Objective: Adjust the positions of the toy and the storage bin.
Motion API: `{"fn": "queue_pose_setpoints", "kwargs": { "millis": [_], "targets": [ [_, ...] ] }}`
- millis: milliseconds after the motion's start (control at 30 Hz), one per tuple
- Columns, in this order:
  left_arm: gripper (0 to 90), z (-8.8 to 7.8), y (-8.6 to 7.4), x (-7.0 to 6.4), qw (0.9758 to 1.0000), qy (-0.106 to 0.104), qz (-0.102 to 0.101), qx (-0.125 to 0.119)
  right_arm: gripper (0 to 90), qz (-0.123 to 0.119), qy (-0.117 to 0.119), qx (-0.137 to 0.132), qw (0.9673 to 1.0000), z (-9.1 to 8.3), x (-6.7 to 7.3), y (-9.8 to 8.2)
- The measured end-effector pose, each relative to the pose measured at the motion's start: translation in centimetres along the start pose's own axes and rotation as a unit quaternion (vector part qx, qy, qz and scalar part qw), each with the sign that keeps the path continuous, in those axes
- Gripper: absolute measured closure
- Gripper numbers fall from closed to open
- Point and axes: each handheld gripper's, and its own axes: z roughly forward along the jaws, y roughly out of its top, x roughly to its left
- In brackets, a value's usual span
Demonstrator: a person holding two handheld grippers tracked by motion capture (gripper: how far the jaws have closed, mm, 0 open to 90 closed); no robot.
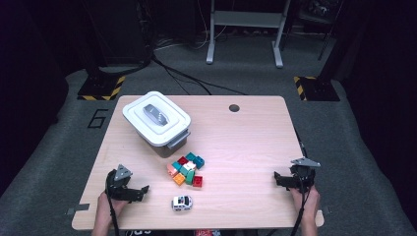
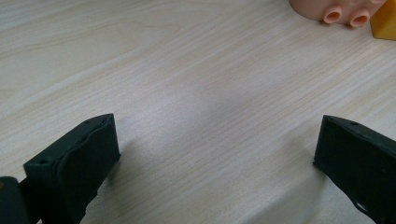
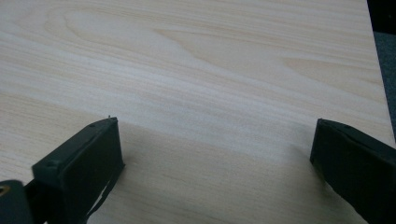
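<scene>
A cluster of several coloured toy bricks (image 1: pixel 186 170) lies in the middle of the wooden table (image 1: pixel 246 142). A small white toy car (image 1: pixel 182 202) sits just in front of the cluster. A white lidded bin (image 1: pixel 156 120) with a grey handle stands at the back left. My left gripper (image 1: pixel 132 189) rests near the front left edge, open, with bare wood between its jaws. Its own view catches a pink brick (image 2: pixel 341 10) and an orange brick (image 2: pixel 385 23) at the top right. My right gripper (image 1: pixel 287 178) hovers near the front right edge, open and empty (image 3: pixel 215 149).
A round cable hole (image 1: pixel 234 107) is in the table's far side. The table's right edge (image 3: pixel 380 84) runs close to my right gripper. Beyond the table are grey carpet, floor cables and a white frame's legs (image 1: pixel 246 29).
</scene>
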Motion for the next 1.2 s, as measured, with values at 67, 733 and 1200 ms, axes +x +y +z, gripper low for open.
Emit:
{"fn": "queue_pose_setpoints", "kwargs": {
  "millis": [67, 733, 1200],
  "targets": [
    [0.0, -0.01, -0.01, -0.08, 1.0, 0.0, -0.001, -0.001, 0.1, 0.006, -0.002, 0.004, 1.0, 0.01, 0.01, 0.02],
    [1.4, -0.17, 0.06, -0.16, 0.9999, -0.012, 0.009, 0.008, 0.0, 0.004, -0.002, 0.004, 1.0, 0.15, -0.03, 0.12],
    [0.0, -0.67, 0.24, -0.23, 1.0, 0.002, 0.002, -0.006, 0.1, -0.001, 0.0, 0.004, 1.0, 0.13, -0.06, 0.09]
  ]
}}
